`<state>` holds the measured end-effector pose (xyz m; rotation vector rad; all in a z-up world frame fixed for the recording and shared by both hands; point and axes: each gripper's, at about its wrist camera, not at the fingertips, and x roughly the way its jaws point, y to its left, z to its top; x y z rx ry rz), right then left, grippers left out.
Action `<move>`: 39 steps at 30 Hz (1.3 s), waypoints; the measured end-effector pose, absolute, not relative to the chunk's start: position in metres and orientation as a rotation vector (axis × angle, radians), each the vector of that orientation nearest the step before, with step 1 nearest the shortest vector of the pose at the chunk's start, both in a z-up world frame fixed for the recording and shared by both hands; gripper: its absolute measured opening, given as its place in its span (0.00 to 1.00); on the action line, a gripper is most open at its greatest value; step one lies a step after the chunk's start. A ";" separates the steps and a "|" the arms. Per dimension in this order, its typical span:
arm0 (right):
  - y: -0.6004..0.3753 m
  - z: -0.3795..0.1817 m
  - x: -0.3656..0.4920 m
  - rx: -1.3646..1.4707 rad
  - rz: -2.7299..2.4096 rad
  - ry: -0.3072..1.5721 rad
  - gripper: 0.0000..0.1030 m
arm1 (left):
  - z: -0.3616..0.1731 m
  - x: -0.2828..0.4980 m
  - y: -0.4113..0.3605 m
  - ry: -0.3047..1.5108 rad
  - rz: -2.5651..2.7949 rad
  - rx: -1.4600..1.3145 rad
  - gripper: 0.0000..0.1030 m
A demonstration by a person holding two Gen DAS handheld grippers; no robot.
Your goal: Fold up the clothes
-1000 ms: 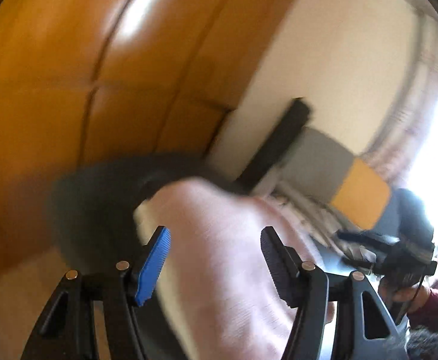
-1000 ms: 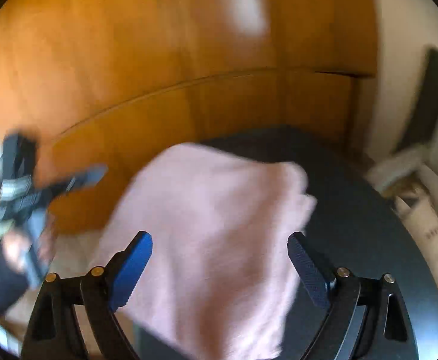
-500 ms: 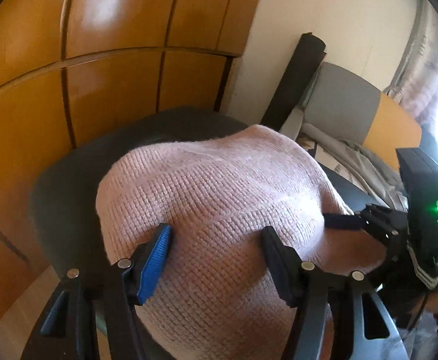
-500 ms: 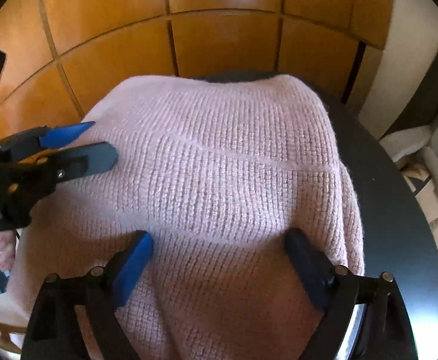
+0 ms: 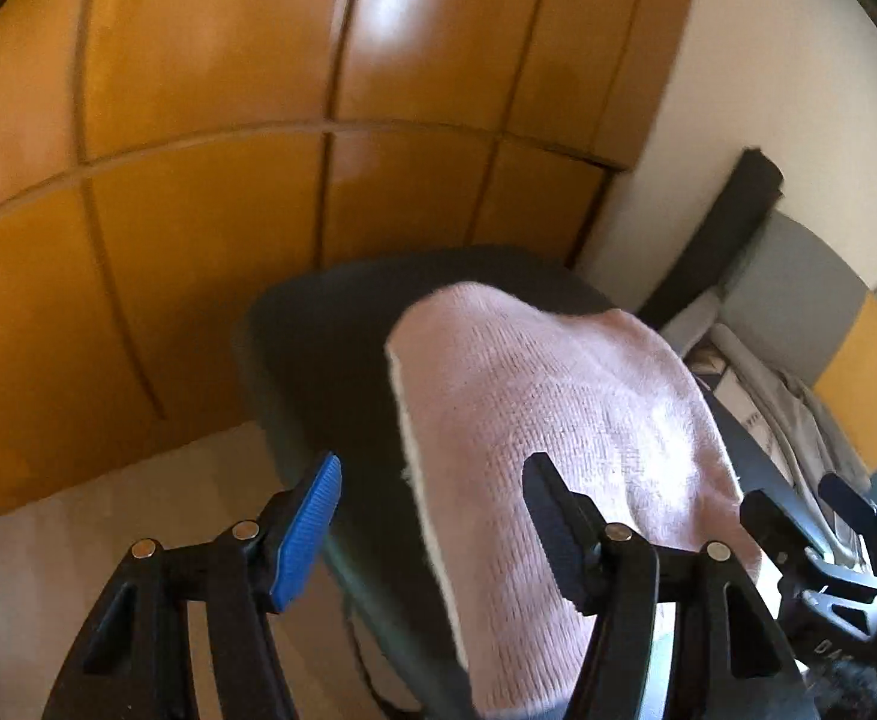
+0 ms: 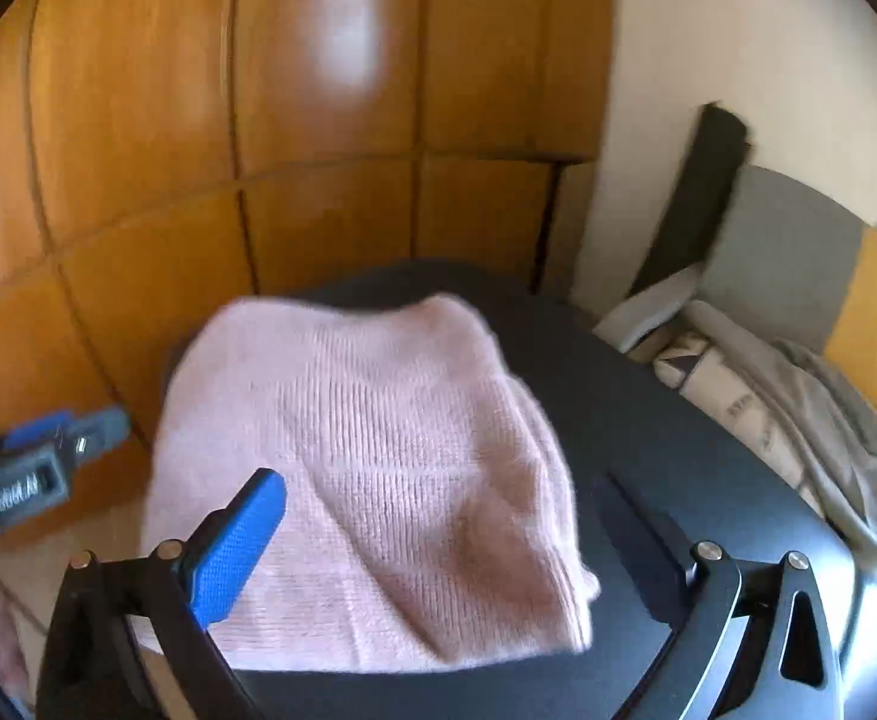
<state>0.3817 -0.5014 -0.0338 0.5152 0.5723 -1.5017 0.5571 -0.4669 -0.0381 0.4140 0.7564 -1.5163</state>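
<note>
A folded pink knitted sweater [image 5: 558,420] [image 6: 366,450] lies on a dark round table [image 5: 318,360] [image 6: 678,420]. My left gripper [image 5: 432,516] is open and hovers over the sweater's left edge, with neither pad pressing the cloth. Its tip shows at the left of the right wrist view as the left gripper [image 6: 30,468]. My right gripper [image 6: 438,540] is over the sweater's near right part. Its jaws are opening wide, and the knit lies below them, not pinched. In the left wrist view, the right gripper [image 5: 828,540] appears at the lower right.
Orange wooden cupboard doors [image 6: 258,150] stand close behind the table. A black roll [image 6: 696,198] leans on the white wall. To the right are a grey and yellow panel [image 5: 828,360] and a heap of grey cloth [image 6: 798,408]. Pale floor [image 5: 108,510] shows at the left.
Both grippers have drawn back from the sweater, which now looks smaller and farther off. The right jaws stand wider than before. The left gripper has shifted towards the sweater's left edge.
</note>
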 end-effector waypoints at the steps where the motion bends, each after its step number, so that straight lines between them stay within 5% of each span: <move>1: -0.491 -0.030 0.379 0.530 -1.479 0.552 1.00 | -0.030 0.555 -0.456 0.725 -1.524 0.384 0.62; 6: -0.453 -0.015 0.383 0.490 -1.451 0.588 1.00 | 0.007 0.535 -0.397 0.421 -1.495 0.384 0.62; 15: -0.398 0.030 0.382 0.271 -1.683 0.584 1.00 | 0.070 0.546 -0.363 0.301 -1.501 0.306 0.55; 33: -0.413 0.005 0.385 0.333 -1.553 0.621 1.00 | 0.013 0.518 -0.420 0.593 -1.614 0.447 0.53; 39: -0.413 -0.003 0.384 0.353 -1.540 0.647 1.00 | 0.007 0.513 -0.415 0.534 -1.595 0.444 0.42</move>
